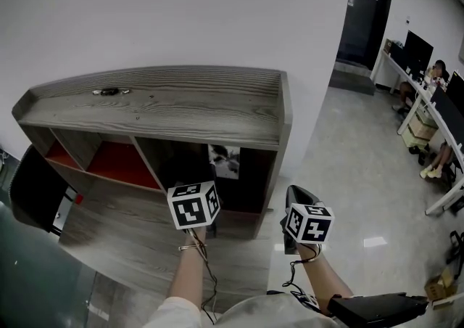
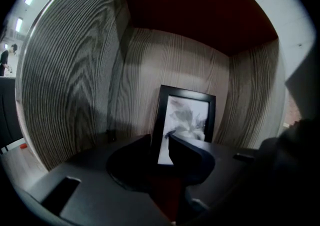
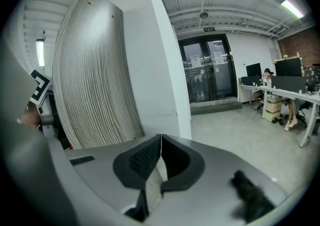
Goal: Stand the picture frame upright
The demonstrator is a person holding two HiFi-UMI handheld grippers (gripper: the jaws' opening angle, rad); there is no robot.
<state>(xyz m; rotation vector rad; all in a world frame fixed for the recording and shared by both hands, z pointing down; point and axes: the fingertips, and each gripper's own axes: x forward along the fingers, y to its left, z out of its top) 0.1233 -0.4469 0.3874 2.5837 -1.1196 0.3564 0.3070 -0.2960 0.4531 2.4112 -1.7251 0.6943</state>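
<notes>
Looks basically done: picture frame (image 2: 186, 117) is seen upright just past the released left tongs (image 2: 159, 137); right tongs (image 3: 160, 136) clenched, empty.

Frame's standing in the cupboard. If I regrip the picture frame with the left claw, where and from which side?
Take the picture frame by its black left border, low down, coming straight in from the open front. It stands upright in portrait facing the left claw, whose jaws stand apart just before that edge. The back panel close behind it probably rules out any approach from the rear.
</notes>
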